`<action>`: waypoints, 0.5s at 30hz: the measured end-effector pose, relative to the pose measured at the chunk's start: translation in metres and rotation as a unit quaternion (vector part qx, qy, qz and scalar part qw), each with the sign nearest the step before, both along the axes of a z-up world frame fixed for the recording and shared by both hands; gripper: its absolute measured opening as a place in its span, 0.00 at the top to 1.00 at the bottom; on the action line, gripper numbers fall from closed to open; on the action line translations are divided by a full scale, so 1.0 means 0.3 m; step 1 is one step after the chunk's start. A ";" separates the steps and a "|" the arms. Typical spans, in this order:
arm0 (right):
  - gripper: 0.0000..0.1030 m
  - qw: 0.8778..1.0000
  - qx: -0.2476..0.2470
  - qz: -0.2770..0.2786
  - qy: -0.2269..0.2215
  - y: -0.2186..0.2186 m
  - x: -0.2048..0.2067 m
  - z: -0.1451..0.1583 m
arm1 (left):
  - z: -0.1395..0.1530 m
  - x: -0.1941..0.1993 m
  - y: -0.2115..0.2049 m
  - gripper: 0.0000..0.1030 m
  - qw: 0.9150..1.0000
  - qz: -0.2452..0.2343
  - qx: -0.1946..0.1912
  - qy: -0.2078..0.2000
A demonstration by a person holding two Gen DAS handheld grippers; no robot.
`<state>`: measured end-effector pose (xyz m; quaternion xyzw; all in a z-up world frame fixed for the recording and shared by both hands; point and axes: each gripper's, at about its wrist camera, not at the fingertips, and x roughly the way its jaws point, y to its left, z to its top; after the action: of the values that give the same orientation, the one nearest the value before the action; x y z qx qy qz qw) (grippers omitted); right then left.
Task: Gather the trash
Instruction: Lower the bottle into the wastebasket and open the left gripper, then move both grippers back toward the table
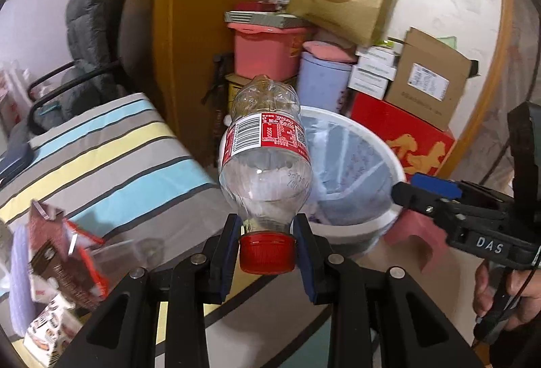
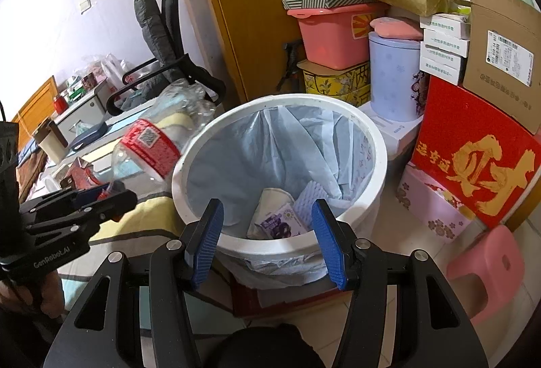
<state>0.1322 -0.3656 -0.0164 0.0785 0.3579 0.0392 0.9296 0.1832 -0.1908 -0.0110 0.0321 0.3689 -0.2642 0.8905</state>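
Empty clear plastic bottle (image 1: 265, 148): red label, red cap (image 1: 266, 253), dented, base pointing away toward the bin. White round trash bin (image 2: 380, 144): pale blue liner, wrappers and paper scraps lying at its bottom.

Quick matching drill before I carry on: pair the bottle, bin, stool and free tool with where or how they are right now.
1. clear plastic bottle with red cap
2. white round bin with blue liner
3. pink plastic stool
4. right tool

A. open, empty, above the bin's near rim
B. on the floor right of the bin
C. holds some wrappers
D. clamped at the cap by the left tool

Pairs: 1-D, 2-C, 3-B, 4-A
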 end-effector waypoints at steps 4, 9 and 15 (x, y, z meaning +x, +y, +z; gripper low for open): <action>0.45 1.000 0.000 -0.001 -0.003 -0.006 -0.003 0.003 | 0.010 0.005 -0.012 0.66 1.000 -0.003 -0.014 0.003; 0.45 1.000 0.001 -0.001 -0.005 -0.007 -0.005 0.008 | 0.027 0.000 0.000 0.58 1.000 0.005 -0.026 0.000; 0.45 1.000 0.000 0.006 -0.010 0.006 -0.015 0.021 | 0.026 -0.016 0.023 0.58 0.999 0.018 -0.030 0.006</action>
<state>0.1278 -0.3638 -0.0102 0.0759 0.3491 0.0452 0.9329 0.1785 -0.1838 -0.0033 -0.0029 0.3663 -0.2591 0.8937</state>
